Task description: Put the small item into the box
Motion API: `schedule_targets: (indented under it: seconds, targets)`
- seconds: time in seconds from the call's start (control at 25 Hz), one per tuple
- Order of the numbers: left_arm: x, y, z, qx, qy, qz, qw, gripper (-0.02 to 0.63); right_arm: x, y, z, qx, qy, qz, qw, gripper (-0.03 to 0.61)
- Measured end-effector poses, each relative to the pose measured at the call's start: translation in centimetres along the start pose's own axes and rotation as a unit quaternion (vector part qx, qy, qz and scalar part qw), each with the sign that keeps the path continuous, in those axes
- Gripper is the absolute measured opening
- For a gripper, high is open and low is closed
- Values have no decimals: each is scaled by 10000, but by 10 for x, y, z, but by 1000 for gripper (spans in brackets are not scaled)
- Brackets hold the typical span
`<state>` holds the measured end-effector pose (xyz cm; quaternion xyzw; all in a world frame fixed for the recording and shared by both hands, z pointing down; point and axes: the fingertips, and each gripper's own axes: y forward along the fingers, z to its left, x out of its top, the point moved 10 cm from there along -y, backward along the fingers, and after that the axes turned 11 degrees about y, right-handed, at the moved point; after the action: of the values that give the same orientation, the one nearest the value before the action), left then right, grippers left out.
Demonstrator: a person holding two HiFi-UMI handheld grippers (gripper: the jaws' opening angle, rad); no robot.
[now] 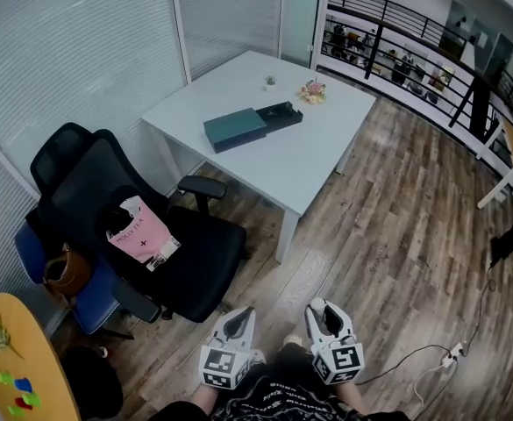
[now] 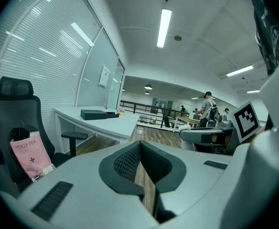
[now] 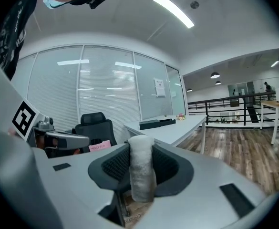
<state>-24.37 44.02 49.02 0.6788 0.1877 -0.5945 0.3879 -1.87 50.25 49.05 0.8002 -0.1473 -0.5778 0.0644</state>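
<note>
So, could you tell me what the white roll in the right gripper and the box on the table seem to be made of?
The white roll: probably soft cloth or paper towelling, matt; its surface looks fuzzy and pebbled. The box: likely rigid card or plastic, dark green, smooth and dull; flat faces, crisp edges.

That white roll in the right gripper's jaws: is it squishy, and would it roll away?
Probably soft: the white roll has a fuzzy, towel-like surface, so it likely gives under the jaws. It looks light. Being a cylinder, it may roll if laid on its side, or tip if stood upright.
</note>
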Motion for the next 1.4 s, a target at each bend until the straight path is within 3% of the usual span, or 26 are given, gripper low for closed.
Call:
schedule_targets:
  seconds: [0.2, 0.48, 0.64, 0.96, 1.4]
  targets:
    - [1, 11, 8, -77, 8, 30, 10000, 17, 3, 24, -4, 114, -51, 67, 9999, 143]
    - [1, 43, 29, 321, -15, 144, 9994, 17, 15, 83, -25, 530, -85, 236, 9983, 143]
    - [16, 80, 45, 563, 24, 192, 9982, 17, 37, 128, -48, 796, -168, 321, 9962, 143]
    - [48, 162, 60, 1067, -295, 169, 9937, 17, 97, 209, -104, 1342, -504, 351, 9890, 143]
    - [69, 250, 45, 1237, -334, 179, 9916, 17, 125, 242, -181, 1553, -564, 535, 9848, 141]
